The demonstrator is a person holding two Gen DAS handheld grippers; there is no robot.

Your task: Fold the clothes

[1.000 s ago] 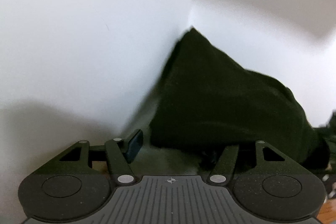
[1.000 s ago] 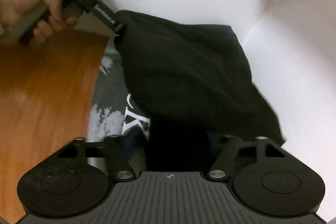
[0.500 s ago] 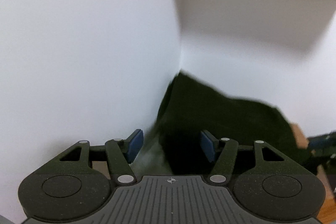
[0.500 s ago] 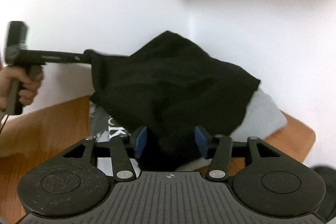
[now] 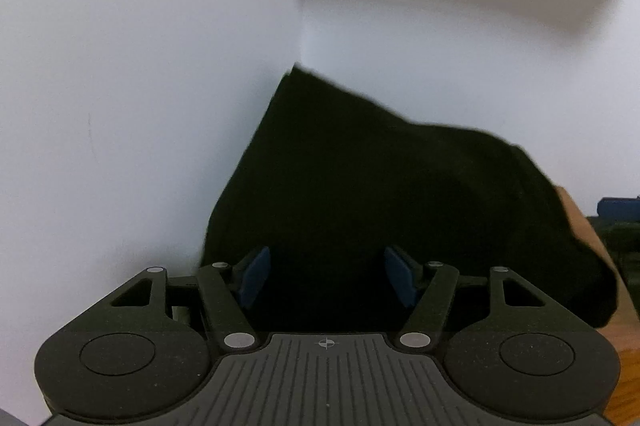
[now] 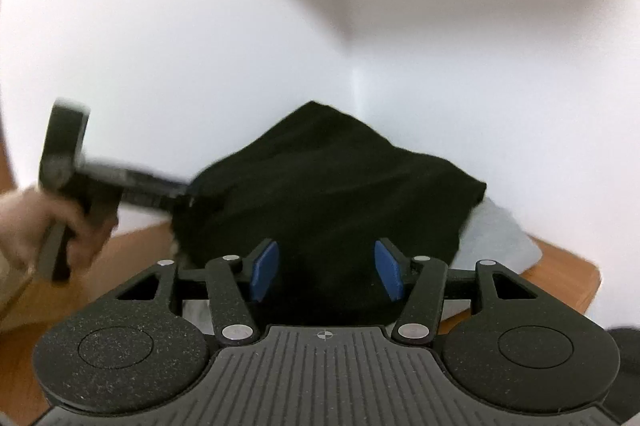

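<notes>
Black garment (image 6: 332, 186) heaped on surface (image 6: 568, 282) by wall corner, dead ahead of both fingers; L fingers (image 5: 326, 278) spread, R fingers (image 6: 326, 270) spread, pinching nothing; R looks nearer.

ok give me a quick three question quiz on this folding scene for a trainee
1. True or false: the right gripper has its fingers shut on cloth.
2. Which colour is the top garment in the pile? a) black b) red c) yellow
3. Fill the gap: in the right wrist view, a pale ____ cloth shows from under the top garment, on the wooden table.

Key: 1 false, the fingers stand apart; 2 a; 3 grey
</notes>
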